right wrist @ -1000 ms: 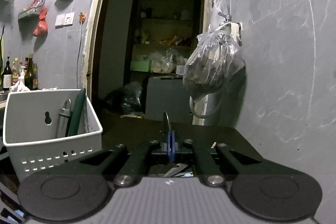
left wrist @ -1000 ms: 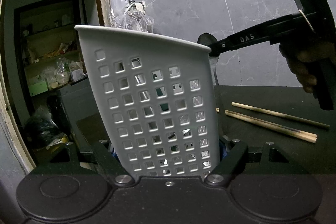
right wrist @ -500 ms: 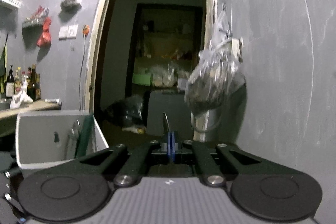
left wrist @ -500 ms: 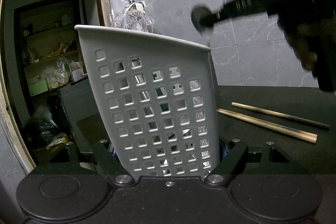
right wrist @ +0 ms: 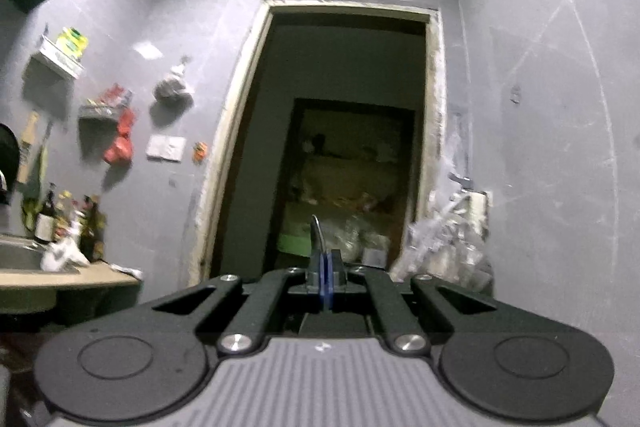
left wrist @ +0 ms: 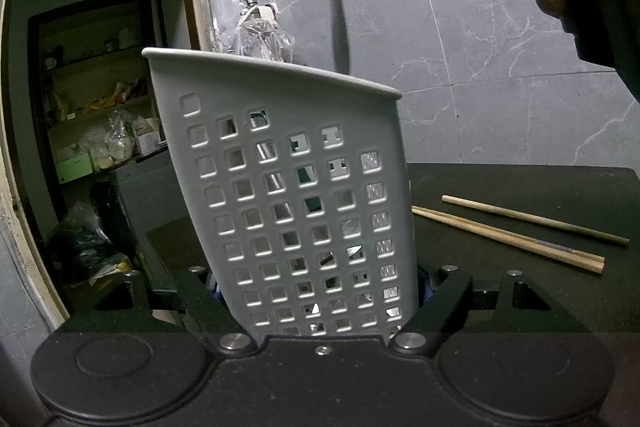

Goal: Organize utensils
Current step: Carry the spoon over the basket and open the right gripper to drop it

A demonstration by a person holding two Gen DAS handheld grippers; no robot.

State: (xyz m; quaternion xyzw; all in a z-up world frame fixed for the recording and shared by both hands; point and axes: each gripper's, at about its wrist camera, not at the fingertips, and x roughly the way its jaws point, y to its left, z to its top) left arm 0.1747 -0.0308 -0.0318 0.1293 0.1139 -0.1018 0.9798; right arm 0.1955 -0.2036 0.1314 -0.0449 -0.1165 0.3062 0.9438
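- Since a second ago the right gripper (right wrist: 325,285) has risen: its view then took in the basket and the table, and now looks at the doorway (right wrist: 344,147) and ceiling; in the left view it has climbed from beside the basket rim to the top edge of the frame, and the utensil has come up with it.
- The right gripper is clamped on a metal utensil (left wrist: 338,27); its blue pads (right wrist: 325,279) are pressed together with the thin metal end standing up between them.
- In the left view the utensil hangs roughly upright, blurred, its lower end dropping behind the rim of the basket (left wrist: 296,211); whether it is inside cannot be told.
- The left gripper (left wrist: 320,291) holds the white perforated basket, fingers set against its two lower sides; the basket stands upright, slightly leaning.
- Through the basket's holes, glints of metal and something green show inside.
- The basket sits on a dark table (left wrist: 520,291); three wooden chopsticks (left wrist: 508,235) lie flat on it to the right, well apart from the basket, two side by side and one just behind.
- Behind the table is a grey marbled tile wall (left wrist: 500,67); a plastic bag (left wrist: 256,35) hangs by the door frame.
- Through the doorway, shelves (left wrist: 100,131) crowded with packets.
- On the far left of the right view: a counter (right wrist: 68,279) with bottles (right wrist: 68,223), small wall racks and a red bag.
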